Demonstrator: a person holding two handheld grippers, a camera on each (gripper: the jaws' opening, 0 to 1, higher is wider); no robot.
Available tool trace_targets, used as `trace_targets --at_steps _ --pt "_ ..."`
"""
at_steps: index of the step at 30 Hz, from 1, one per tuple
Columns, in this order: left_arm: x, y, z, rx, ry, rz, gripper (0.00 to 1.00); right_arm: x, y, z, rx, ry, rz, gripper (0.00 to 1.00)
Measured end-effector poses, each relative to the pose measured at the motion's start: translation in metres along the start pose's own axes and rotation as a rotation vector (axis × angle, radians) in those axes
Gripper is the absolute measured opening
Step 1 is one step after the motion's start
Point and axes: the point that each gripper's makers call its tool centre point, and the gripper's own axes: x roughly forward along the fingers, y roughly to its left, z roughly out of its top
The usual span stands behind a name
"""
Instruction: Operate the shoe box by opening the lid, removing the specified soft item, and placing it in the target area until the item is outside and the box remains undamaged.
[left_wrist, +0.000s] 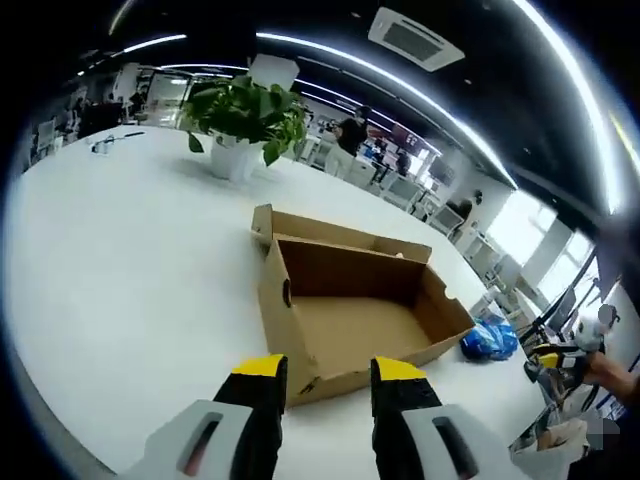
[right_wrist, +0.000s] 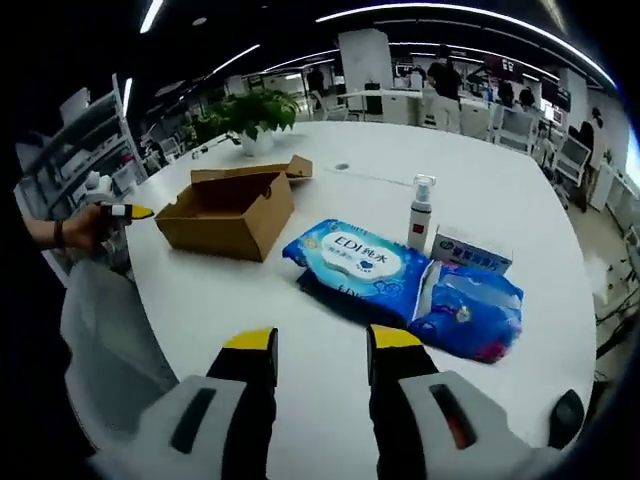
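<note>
**Shoe box open, wipes out on table**

Spreading across both views: white table (left_wrist: 120, 280). Sitting open at centre of left gripper view: shoe box (left_wrist: 350, 315), lid folded back. Lying at centre right of right gripper view: blue wipes pack (right_wrist: 365, 262), with a smaller blue pack (right_wrist: 468, 312) touching it. Standing just above: spray bottle (right_wrist: 421, 212). Gaping narrowly, holding nothing: left gripper (left_wrist: 330, 385) and right gripper (right_wrist: 320, 355), at bottom centre.
</note>
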Motion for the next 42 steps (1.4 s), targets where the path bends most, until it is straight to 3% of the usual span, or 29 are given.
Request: trace_targets --at_steps 8,20,32,42 --pt "0.019 0.014 0.001 0.008 0.023 0.056 0.34 -0.001 0.01 -0.007 0.042 -0.015 -0.006 0.34" --pt "0.041 0.019 -0.002 0.003 0.056 0.06 0.34 -0.004 0.018 -0.022 0.081 -0.005 -0.016 0.34" --pt "0.053 0.016 -0.013 0.022 0.093 0.065 0.33 -0.012 0.018 -0.026 0.115 -0.018 -0.035 0.33" --pt "0.054 0.019 -0.015 0.022 0.126 0.077 0.25 -0.009 0.021 -0.026 0.117 -0.012 -0.03 0.32"
